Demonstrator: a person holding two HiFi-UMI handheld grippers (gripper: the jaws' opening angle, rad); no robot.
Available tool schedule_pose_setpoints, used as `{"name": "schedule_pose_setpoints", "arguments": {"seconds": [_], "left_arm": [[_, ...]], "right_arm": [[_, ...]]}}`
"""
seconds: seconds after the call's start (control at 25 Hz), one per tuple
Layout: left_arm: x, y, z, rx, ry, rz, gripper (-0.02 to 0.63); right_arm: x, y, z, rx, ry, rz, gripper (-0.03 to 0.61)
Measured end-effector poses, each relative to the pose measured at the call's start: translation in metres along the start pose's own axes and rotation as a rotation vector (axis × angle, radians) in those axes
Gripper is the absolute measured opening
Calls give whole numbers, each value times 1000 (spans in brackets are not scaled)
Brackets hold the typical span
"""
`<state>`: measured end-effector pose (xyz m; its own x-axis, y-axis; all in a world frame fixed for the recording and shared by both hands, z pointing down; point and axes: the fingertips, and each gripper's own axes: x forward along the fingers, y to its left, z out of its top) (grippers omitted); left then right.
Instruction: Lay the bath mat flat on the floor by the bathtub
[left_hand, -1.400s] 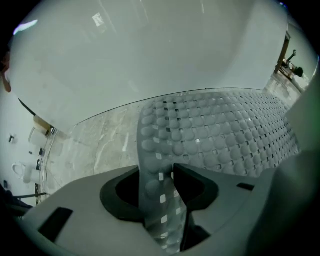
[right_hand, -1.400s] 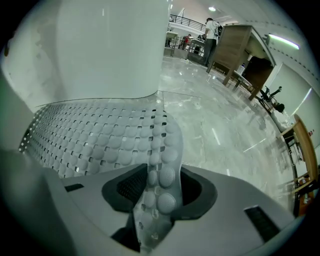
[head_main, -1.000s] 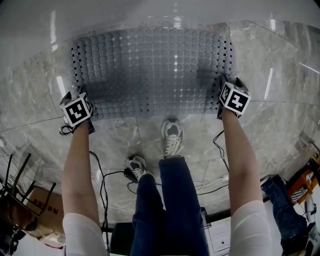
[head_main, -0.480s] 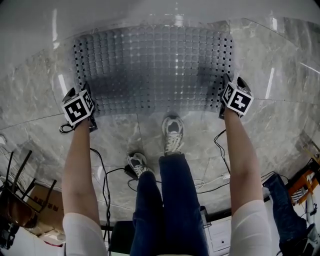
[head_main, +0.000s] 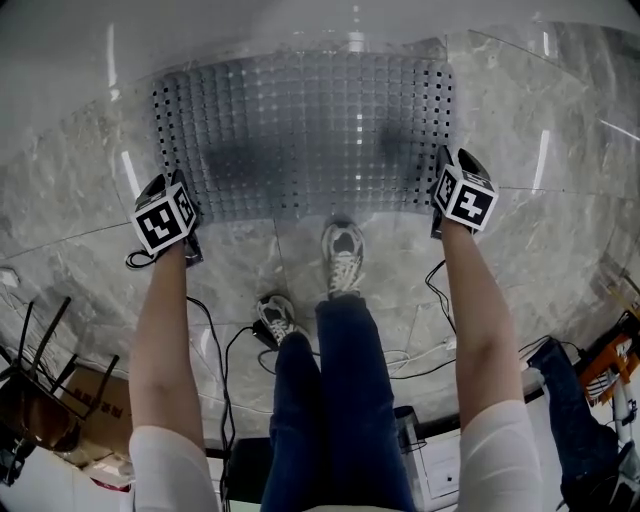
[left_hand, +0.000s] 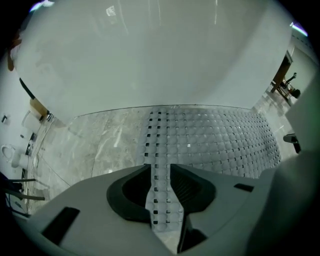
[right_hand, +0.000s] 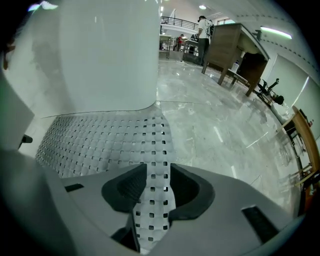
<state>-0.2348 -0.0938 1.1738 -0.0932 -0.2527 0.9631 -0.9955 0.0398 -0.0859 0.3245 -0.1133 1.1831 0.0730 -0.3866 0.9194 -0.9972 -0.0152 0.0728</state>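
The bath mat (head_main: 300, 130) lies flat against the bathtub (head_main: 250, 25). The left tool (left_hand: 161, 185) and right tool (right_hand: 157, 192) hover over its lower corners. Their jaws have just been closing partway but are apart and grip nothing.

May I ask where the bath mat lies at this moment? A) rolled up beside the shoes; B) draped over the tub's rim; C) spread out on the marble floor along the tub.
C: the bath mat lies spread out on the marble floor, its far edge along the tub.

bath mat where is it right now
Head view, upper centre: the bath mat lies flat on the marble floor alongside the bathtub, just ahead of the person's forward shoe.
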Motion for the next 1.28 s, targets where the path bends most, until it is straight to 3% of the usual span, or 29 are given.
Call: {"name": "schedule_pose_setpoints", "arguments": {"seconds": [0.16,0.28,0.76,1.04,1.28], "left_arm": [[-17,-5,5,-6,-5,-32,64],[-32,-7,10,-16,-11,-50,51],[-98,-25,20,-78,-13,-152,41],[-150,-46,28,-37,-41,-218,40],[-195,-50,35,-64,-56,-260,40]], "right_arm": [[-18,9,13,-17,-16,24,58],[-31,19,23,-31,-17,76,38],[-95,46,46,31,-70,181,29],[-150,60,57,74,-92,231,29],[-201,71,80,84,-120,257,29]]}}
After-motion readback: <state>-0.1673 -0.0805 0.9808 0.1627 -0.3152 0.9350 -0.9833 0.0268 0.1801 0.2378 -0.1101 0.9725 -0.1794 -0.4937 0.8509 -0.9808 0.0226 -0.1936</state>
